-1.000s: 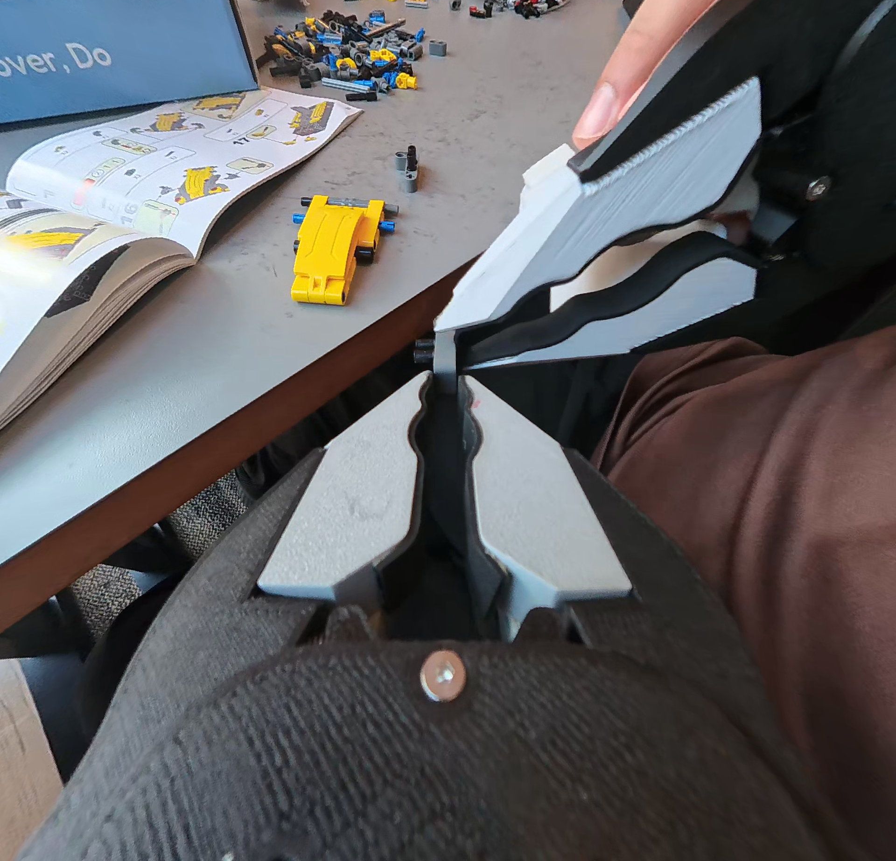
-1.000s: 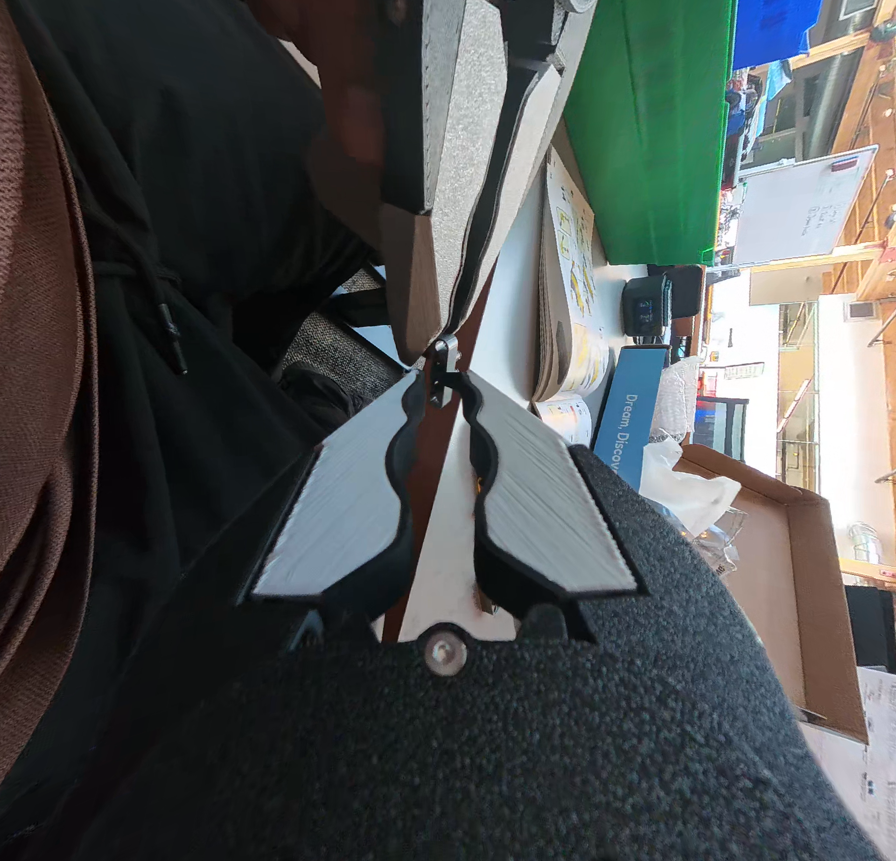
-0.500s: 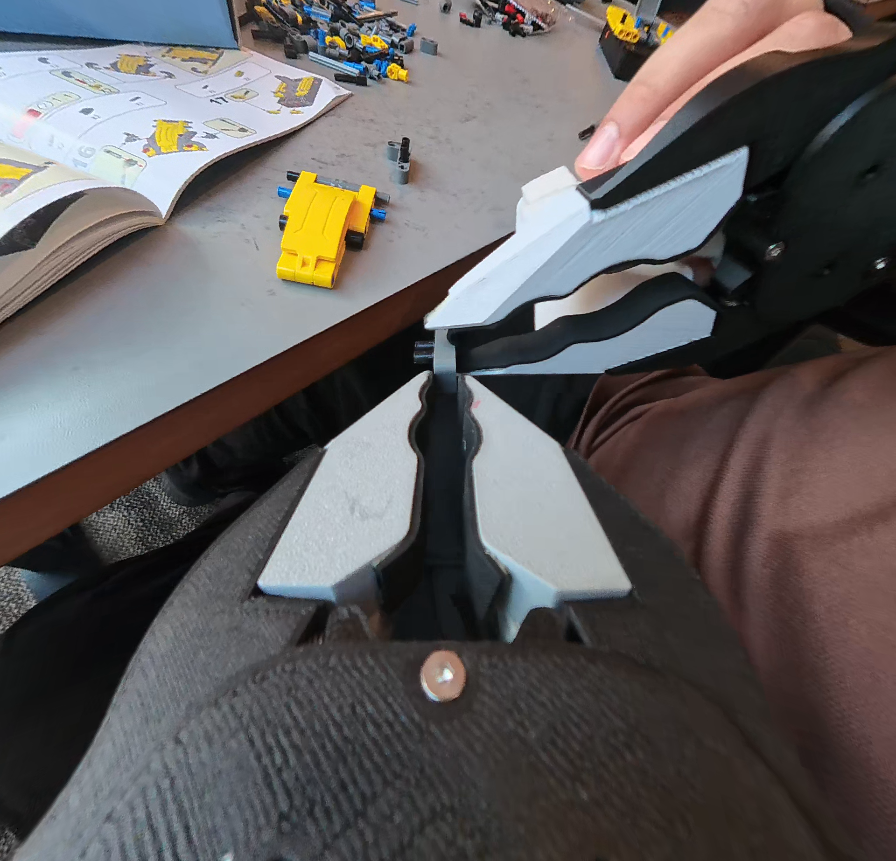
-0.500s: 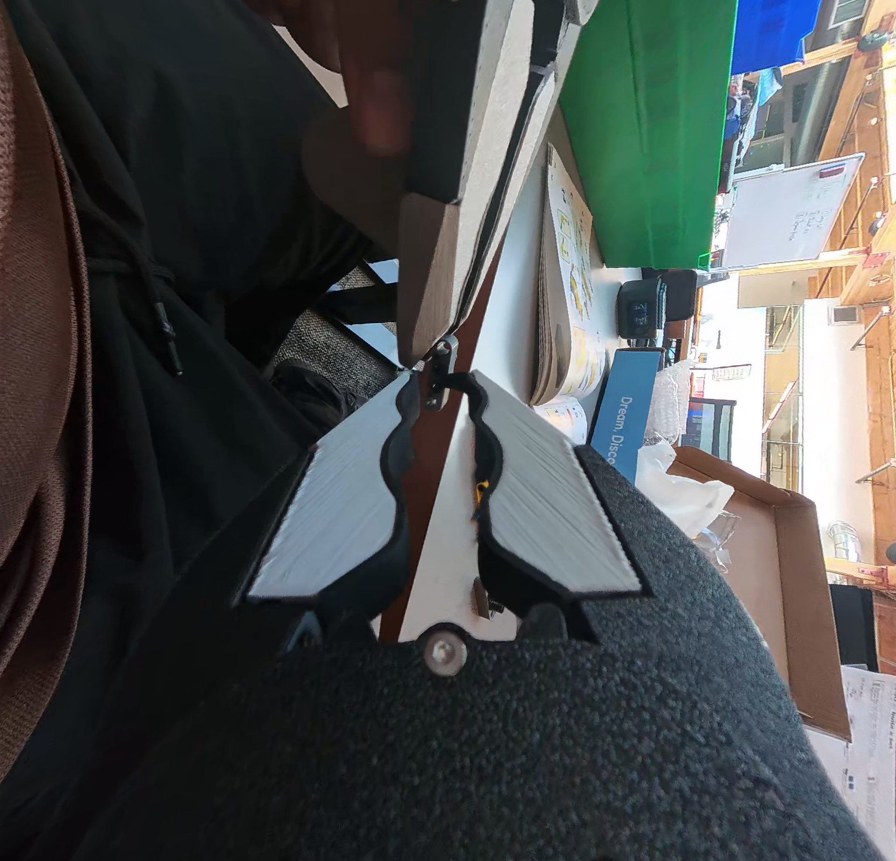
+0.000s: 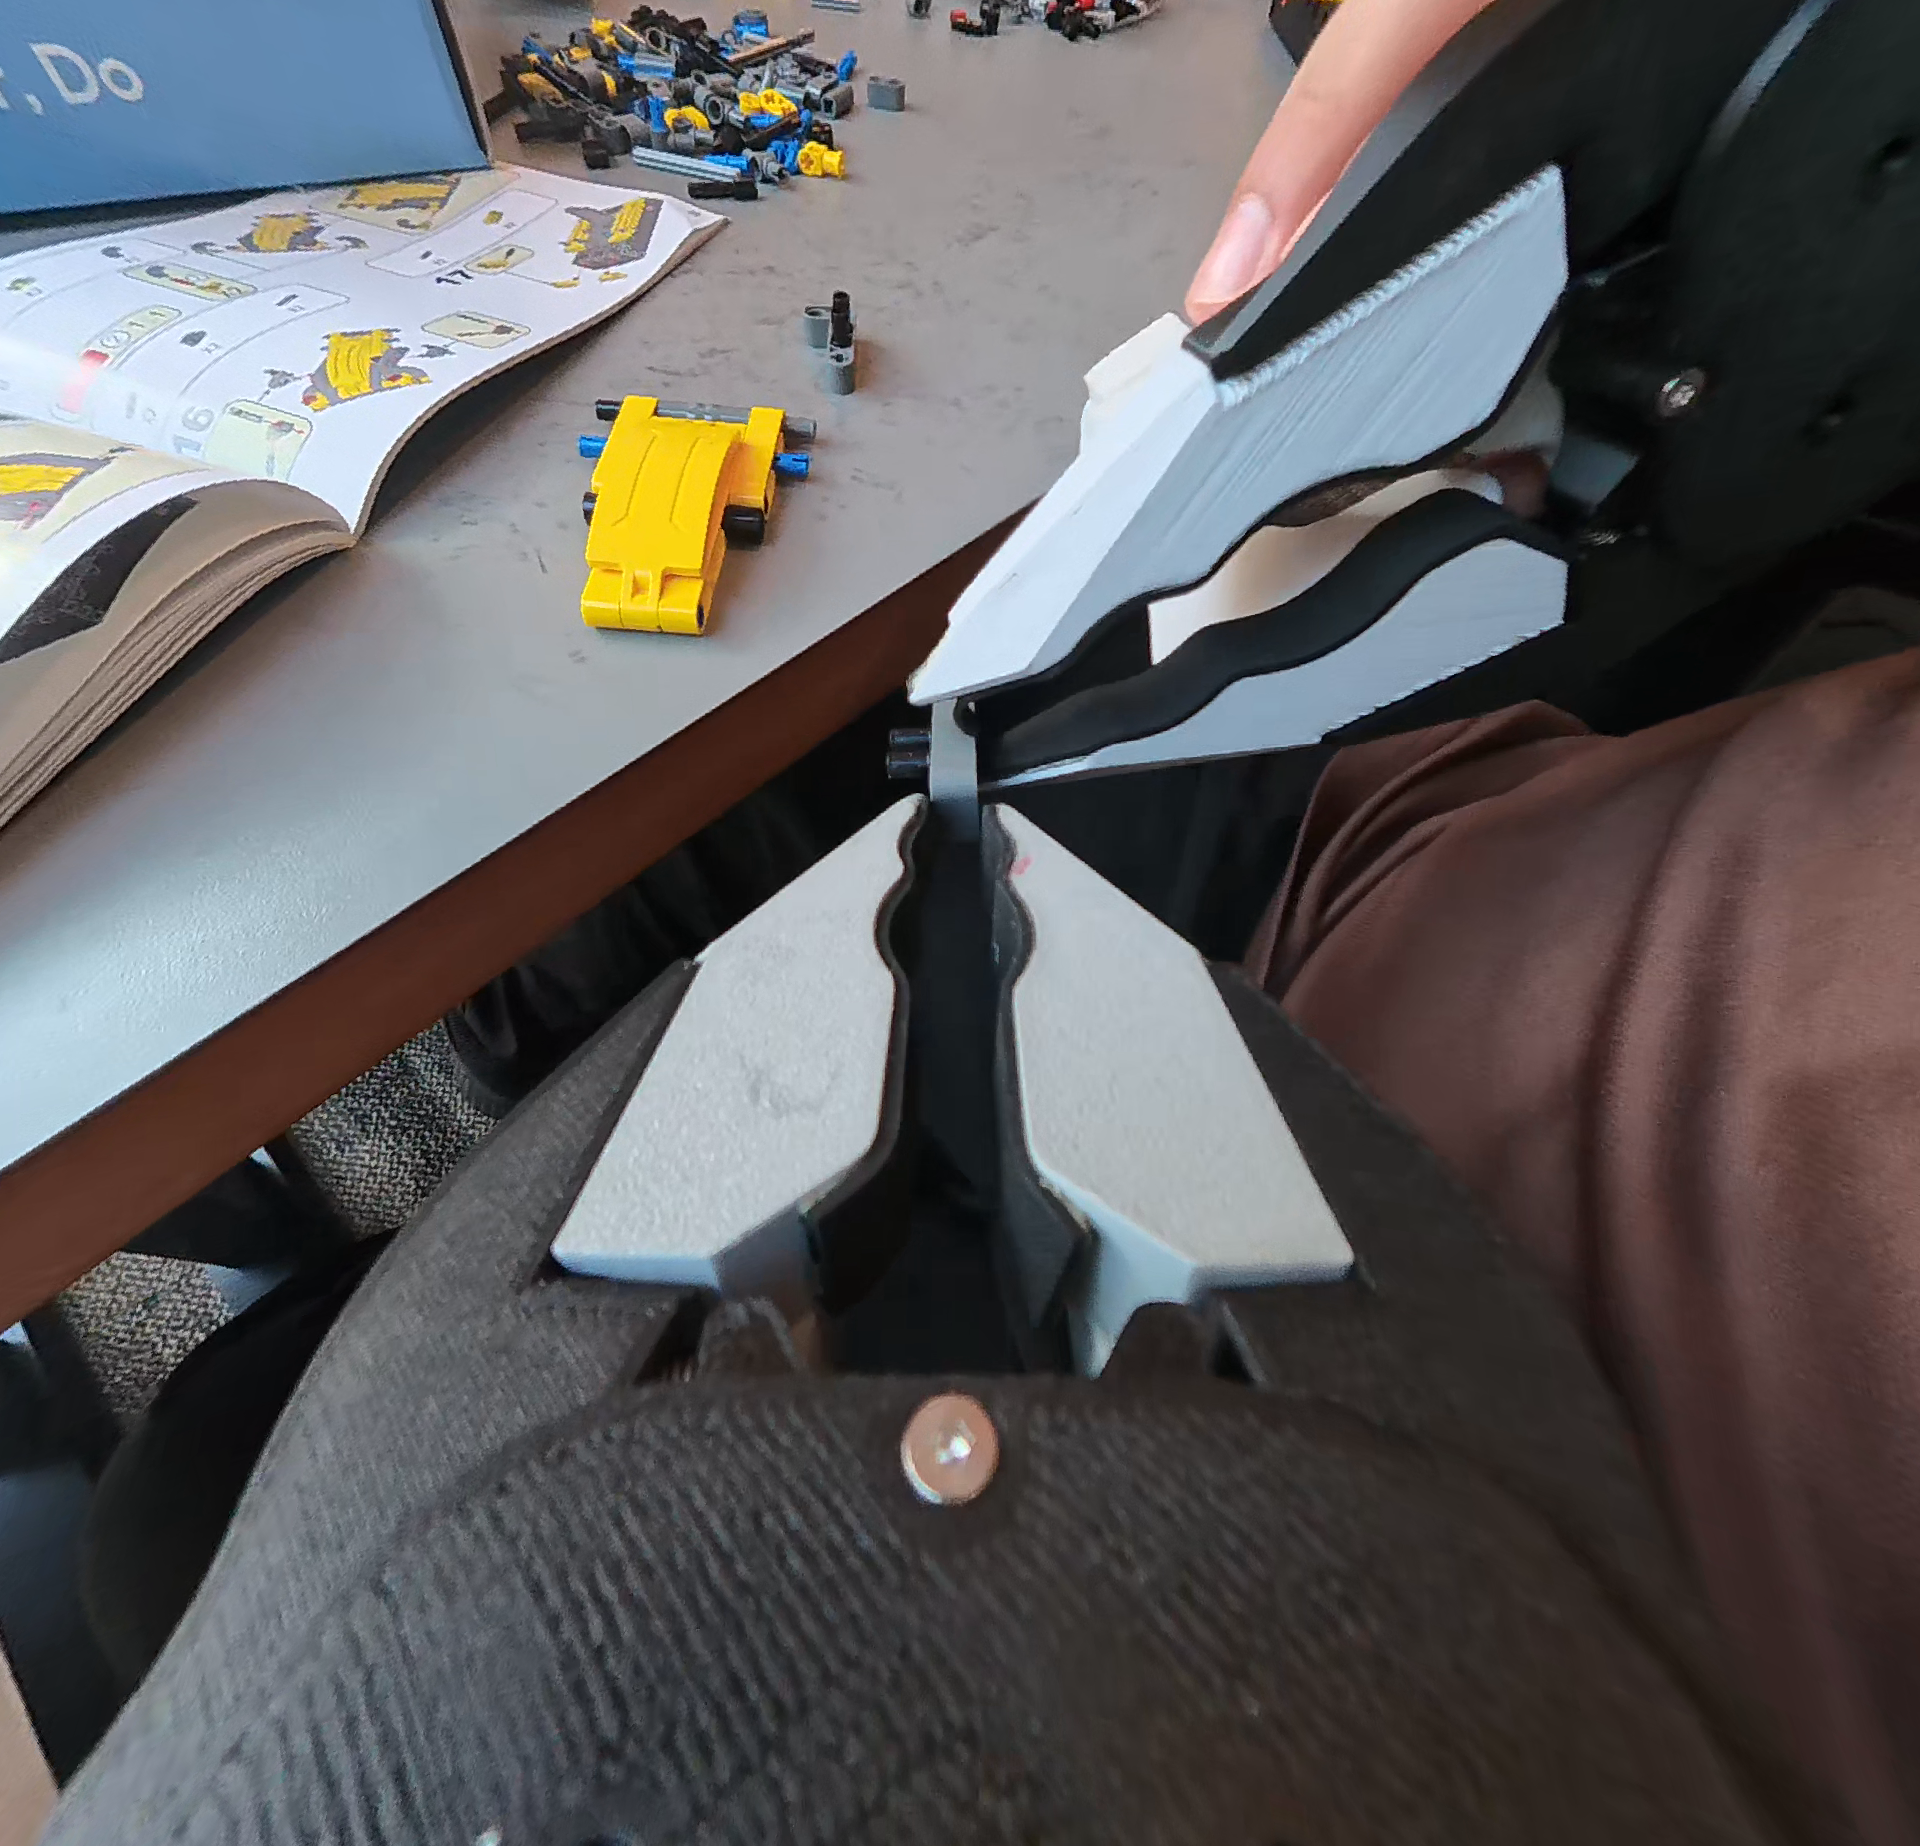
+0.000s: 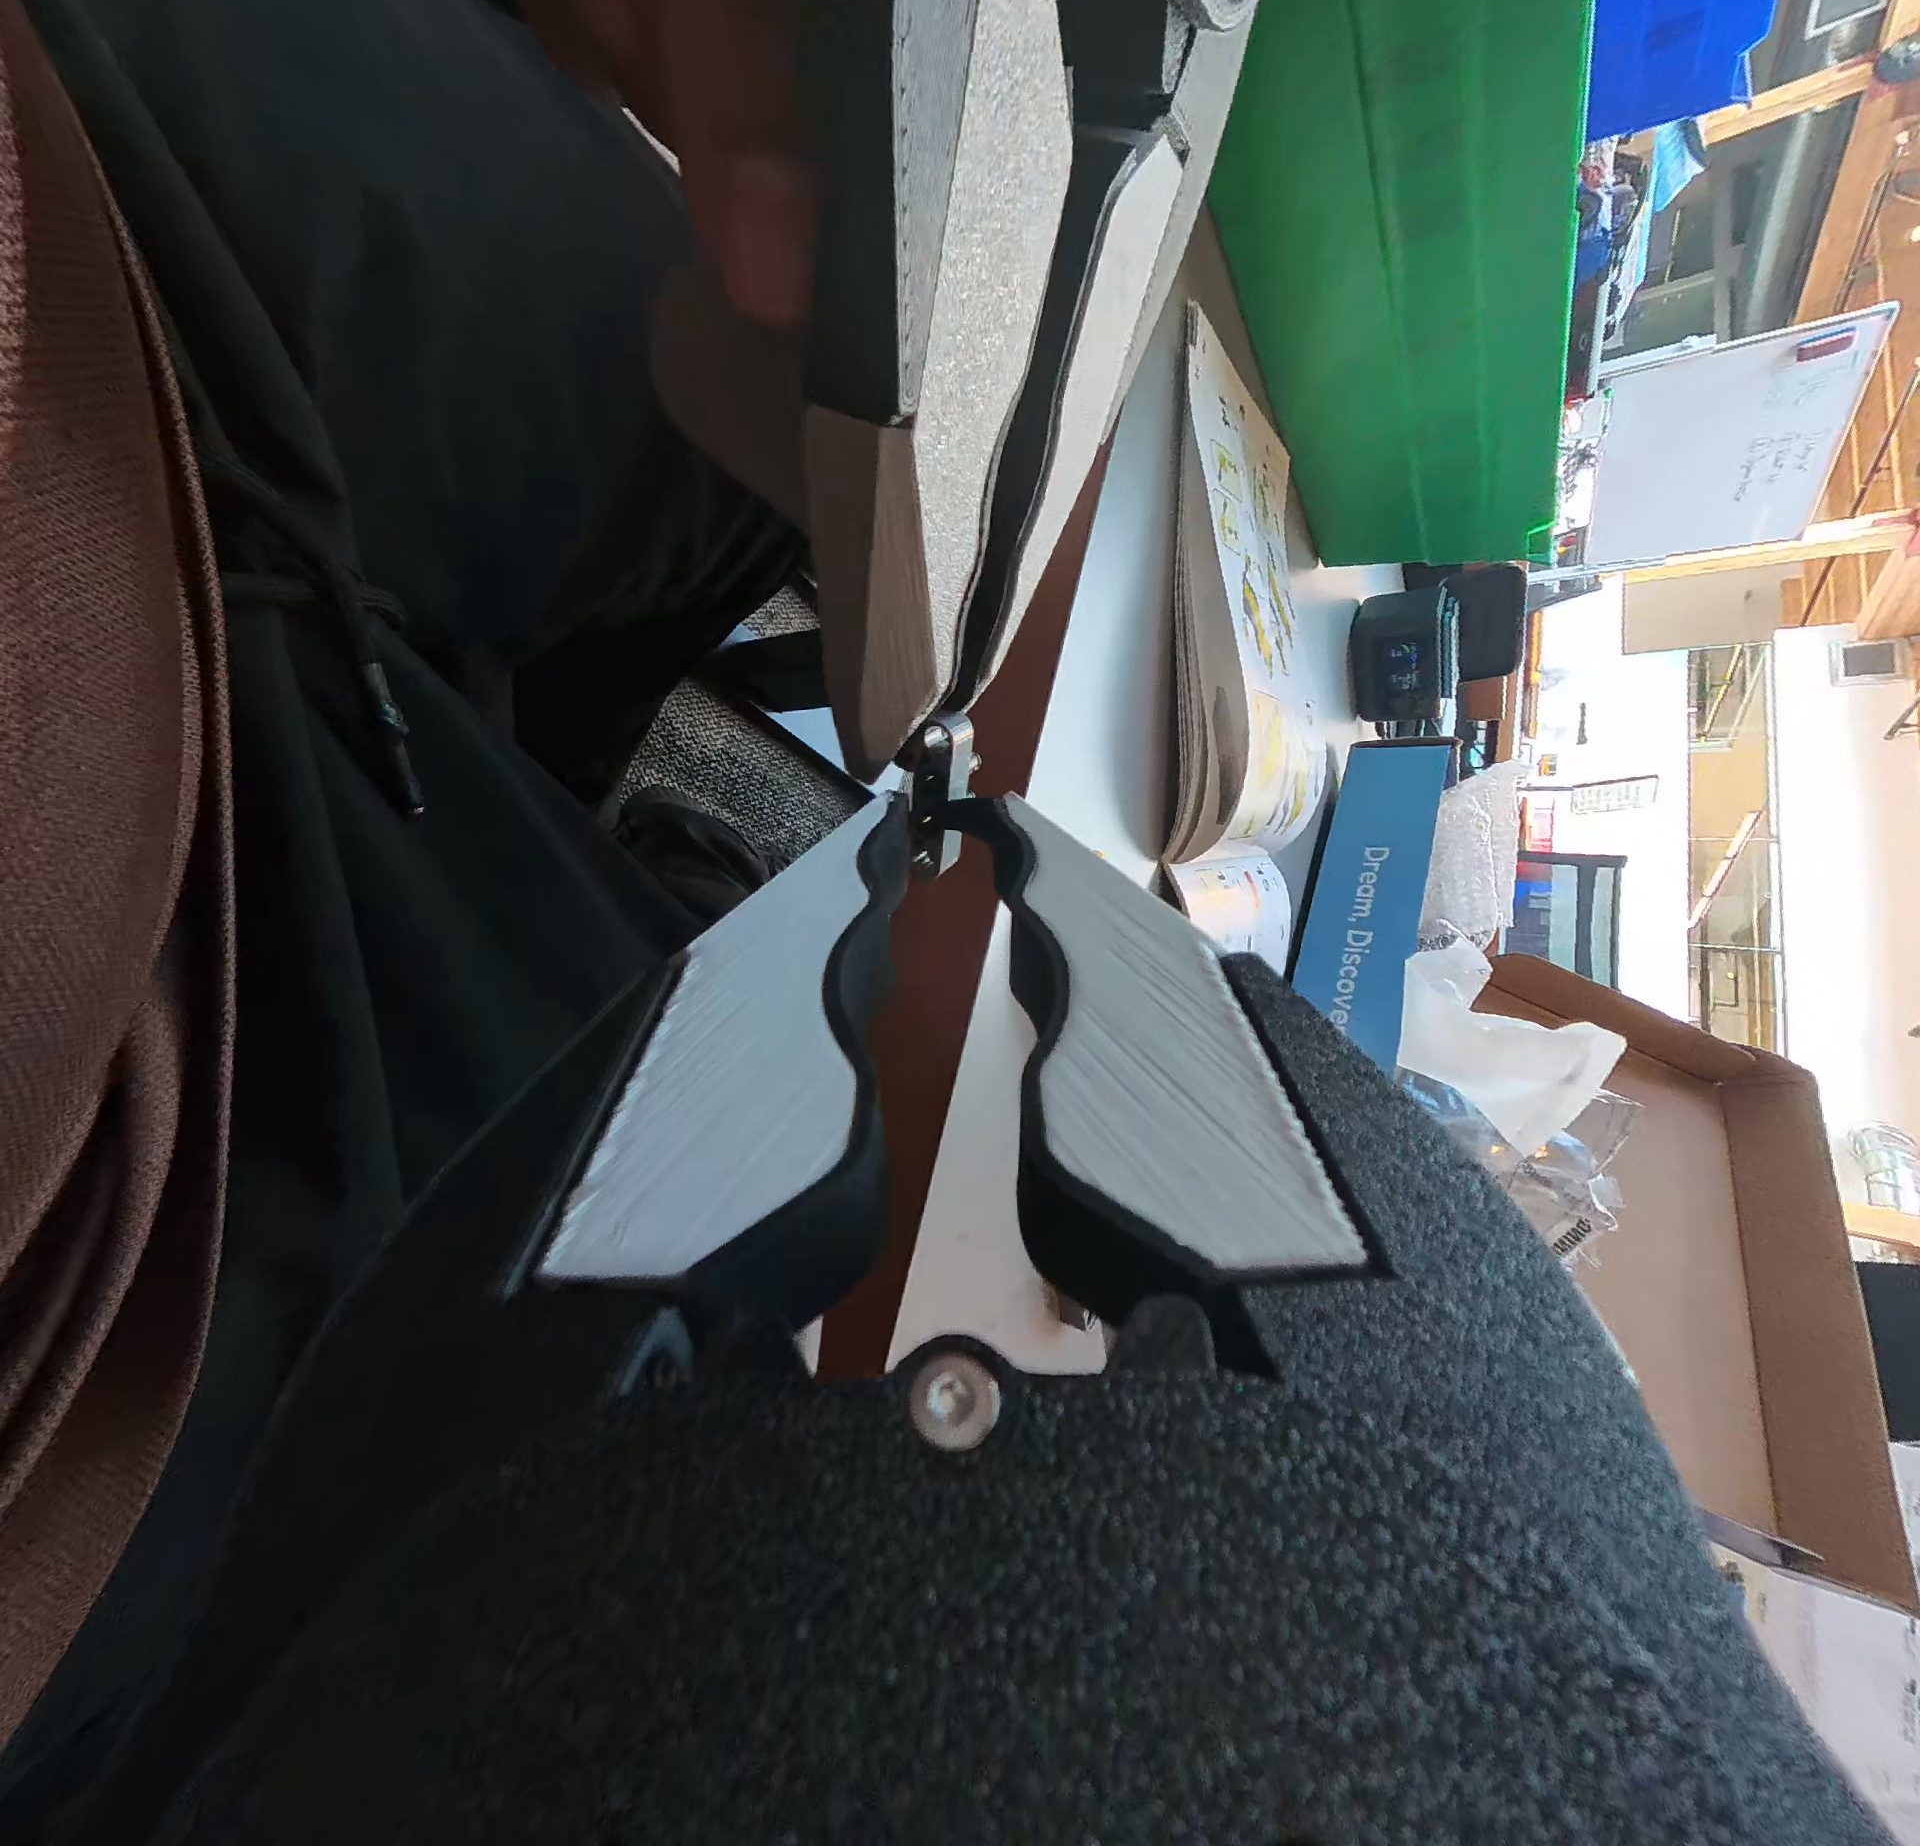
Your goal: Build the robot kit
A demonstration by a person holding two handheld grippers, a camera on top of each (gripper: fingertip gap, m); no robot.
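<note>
My left gripper [image 5: 956,809] is shut on a dark grey beam [image 5: 954,757], held upright off the front edge of the table, over a person's lap. Two black pins [image 5: 906,752] stick out of the beam's top end to the left. My right gripper [image 5: 961,736] comes in from the upper right, and its tips close on the top end of the same beam. In the right wrist view, the right gripper [image 6: 943,814] pinches the grey beam [image 6: 940,778] at its tips, with the left gripper [image 6: 935,731] meeting it from above.
On the grey table [image 5: 416,809] lie a yellow block assembly [image 5: 675,508], an open instruction booklet [image 5: 260,342], a blue box [image 5: 208,61], a pile of small parts [image 5: 686,92] and a small grey and black piece [image 5: 836,342]. A cardboard box [image 6: 1714,1277] stands farther off. The tips of both grippers are at nearly the same place.
Both grippers stay closed on the beam. The joined pair has shifted a little against the table, down and then back up. Nothing on the table has moved.
</note>
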